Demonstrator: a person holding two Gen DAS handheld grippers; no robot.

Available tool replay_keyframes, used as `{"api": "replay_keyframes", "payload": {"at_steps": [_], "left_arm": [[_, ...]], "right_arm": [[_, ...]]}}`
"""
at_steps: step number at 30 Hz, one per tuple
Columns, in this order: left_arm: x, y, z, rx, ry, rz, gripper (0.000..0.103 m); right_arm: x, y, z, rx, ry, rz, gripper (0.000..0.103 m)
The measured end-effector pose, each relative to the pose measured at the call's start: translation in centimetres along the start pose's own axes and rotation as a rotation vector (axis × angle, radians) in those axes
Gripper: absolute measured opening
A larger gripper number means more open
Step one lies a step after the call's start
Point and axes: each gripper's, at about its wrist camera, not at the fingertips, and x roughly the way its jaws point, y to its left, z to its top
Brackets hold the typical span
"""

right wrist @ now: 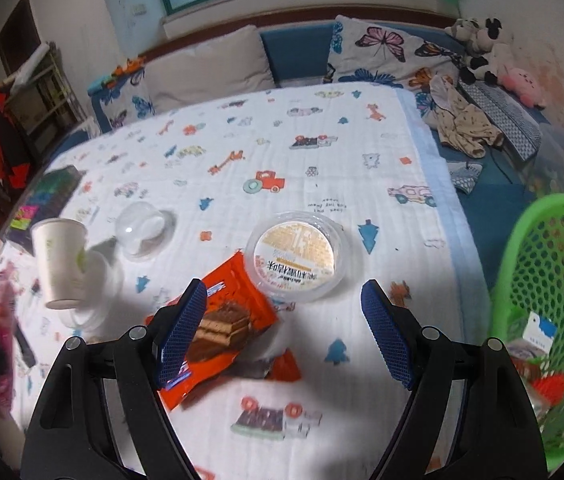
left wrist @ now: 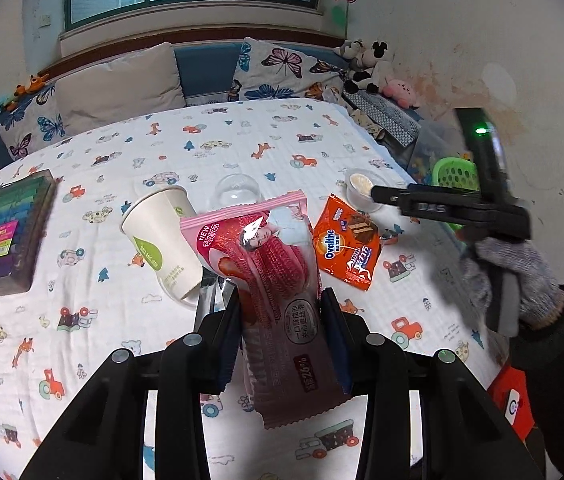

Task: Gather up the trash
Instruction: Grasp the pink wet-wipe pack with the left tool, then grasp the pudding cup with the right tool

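My left tool (left wrist: 279,312) pinches a pink wrapper (left wrist: 269,268), glossy and crinkled, printed with a red knit pattern and a face; it hangs lifted above the surface (left wrist: 113,320), which is covered in a cartoon-print cloth. My right tool (right wrist: 284,320) is spread, with nothing between its pads. Just past the pink wrapper, the orange Ovaltine wrapper (right wrist: 225,316) lies flat on the cloth, its torn end toward me. Left of the orange wrapper leans a white paper cup (left wrist: 161,240). Beyond the orange wrapper sits a sealed round tub (right wrist: 296,258); right of it, off the surface's edge, stands a green basket (right wrist: 554,280) with some trash inside.
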Motion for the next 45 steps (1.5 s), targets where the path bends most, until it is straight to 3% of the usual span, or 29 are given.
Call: {"api": "replay_keyframes", "payload": {"at_steps": [14, 22, 36, 45], "left_arm": [[0.8, 0.5, 0.5, -0.011, 0.012, -0.014, 0.038], [1.1, 0.3, 0.6, -0.010, 0.018, -0.020, 0.038], [1.2, -1.8, 1.5, 0.029, 0.010, -0.066, 0.038], [2.0, -6.3, 3.1, 0.109, 0.007, -0.119, 0.038]], "right_arm": [[4.1, -0.2, 1.5, -0.023, 0.054, -0.040, 0.079], [4.2, -0.2, 1.4, -0.023, 0.048, -0.043, 0.068], [-1.1, -1.4, 0.1, 0.021, -0.026, -0.043, 0.068], [-6.4, -7.0, -2.0, 0.098, -0.070, -0.128, 0.068]]}}
